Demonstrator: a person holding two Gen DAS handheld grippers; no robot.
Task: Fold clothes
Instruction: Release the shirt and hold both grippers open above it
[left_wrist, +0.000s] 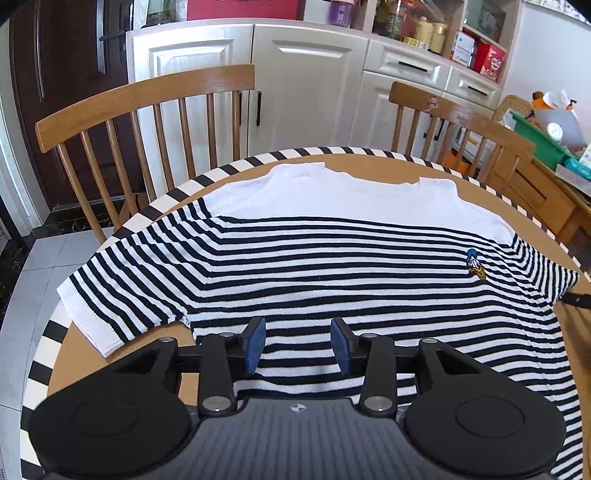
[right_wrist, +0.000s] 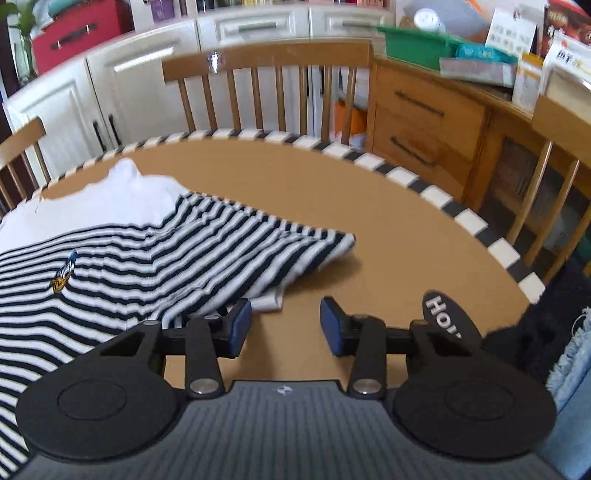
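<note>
A black-and-white striped shirt (left_wrist: 332, 266) with a white top part and a small duck badge (left_wrist: 474, 264) lies flat on the brown table (left_wrist: 369, 162). My left gripper (left_wrist: 298, 343) hovers over the shirt's lower body, blue pads apart, nothing pinched between them. In the right wrist view the same shirt (right_wrist: 129, 273) fills the left side, its right sleeve (right_wrist: 295, 247) lying rumpled on the table. My right gripper (right_wrist: 284, 325) stands open over bare tabletop just right of the sleeve's white cuff; its left finger (right_wrist: 238, 325) sits beside the cloth.
The table has a black-and-white striped rim (right_wrist: 406, 177). Wooden chairs (left_wrist: 147, 110) (right_wrist: 266, 74) stand at its far side, white cabinets (left_wrist: 306, 81) behind. A wooden sideboard (right_wrist: 424, 122) with a green bin (right_wrist: 417, 44) is at right. Dark and blue cloth (right_wrist: 554, 350) lies at the table's right edge.
</note>
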